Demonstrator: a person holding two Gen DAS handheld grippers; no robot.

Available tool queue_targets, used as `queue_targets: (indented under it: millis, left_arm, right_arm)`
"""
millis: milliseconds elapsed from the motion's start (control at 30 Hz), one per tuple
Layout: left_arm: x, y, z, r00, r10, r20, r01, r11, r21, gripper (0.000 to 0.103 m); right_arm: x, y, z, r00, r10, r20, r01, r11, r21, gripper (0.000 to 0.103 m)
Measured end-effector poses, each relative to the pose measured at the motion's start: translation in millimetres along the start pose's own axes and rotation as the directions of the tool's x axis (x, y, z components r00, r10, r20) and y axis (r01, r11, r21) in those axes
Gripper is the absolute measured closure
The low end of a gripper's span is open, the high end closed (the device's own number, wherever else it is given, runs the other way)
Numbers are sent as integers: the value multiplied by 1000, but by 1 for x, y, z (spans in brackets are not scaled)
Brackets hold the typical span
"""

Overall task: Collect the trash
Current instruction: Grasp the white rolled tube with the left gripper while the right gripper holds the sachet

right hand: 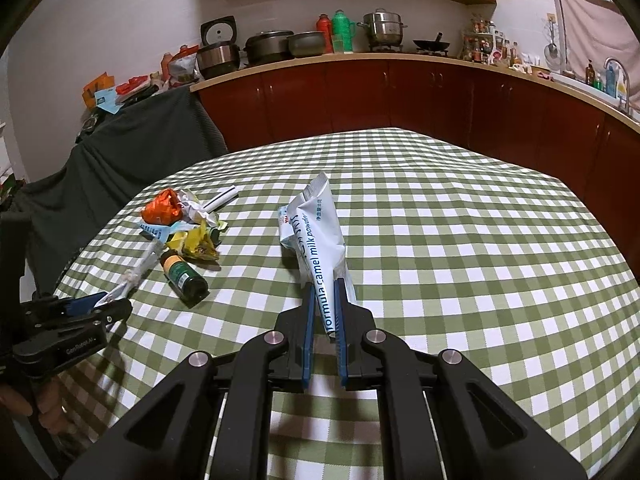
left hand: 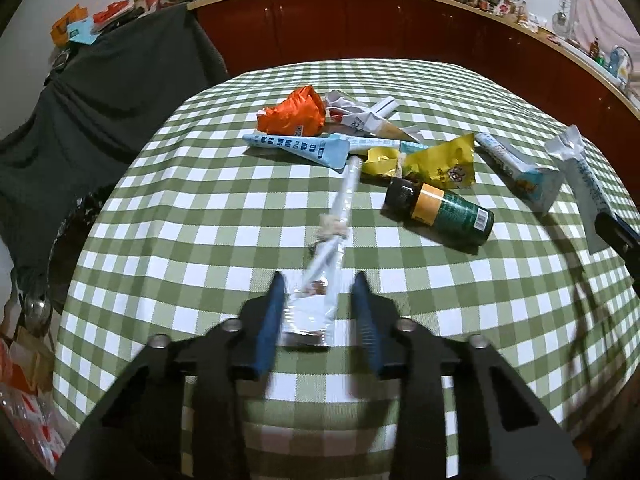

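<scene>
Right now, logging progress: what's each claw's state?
Left claw: around clear wrapper, grip cannot be told.
Right claw: closed on milk powder sachet.

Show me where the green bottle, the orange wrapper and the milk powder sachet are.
green bottle point(left hand: 444, 212): left wrist view, on its label.
orange wrapper point(left hand: 294, 114): left wrist view, on its crumpled middle.
milk powder sachet point(right hand: 322, 248): right wrist view, on its printed front.
</scene>
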State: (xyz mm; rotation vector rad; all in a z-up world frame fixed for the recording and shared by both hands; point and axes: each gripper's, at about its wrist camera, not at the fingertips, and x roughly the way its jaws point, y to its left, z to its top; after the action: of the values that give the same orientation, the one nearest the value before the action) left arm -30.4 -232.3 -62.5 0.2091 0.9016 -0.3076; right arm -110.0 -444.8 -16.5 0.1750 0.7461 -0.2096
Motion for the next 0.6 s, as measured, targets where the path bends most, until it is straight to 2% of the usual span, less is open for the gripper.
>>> queue_targets:
  millis: [33,100,400,600]
  left_arm:
    - [0,0,-1,1000,-14,1,14,1000,7,83]
    - [-1,0,-1,1000,-18,3,18,1000,13,87]
    - [-2,7,-3,999,-39,12,39,999,11,88]
    - [-14,12,-2,997,-20,69,19,1000,25,88]
  right_arm:
    - [-1,1,0,1000,0,0,0,1000,-2,93]
    - [-1,3,0,1000,-1,1,1,1000,-5,93]
    - [-7,13,3,1000,-7,7,8,1000,-25,93]
    - [-11,21,7,1000,-9,23,10,999,-37,93]
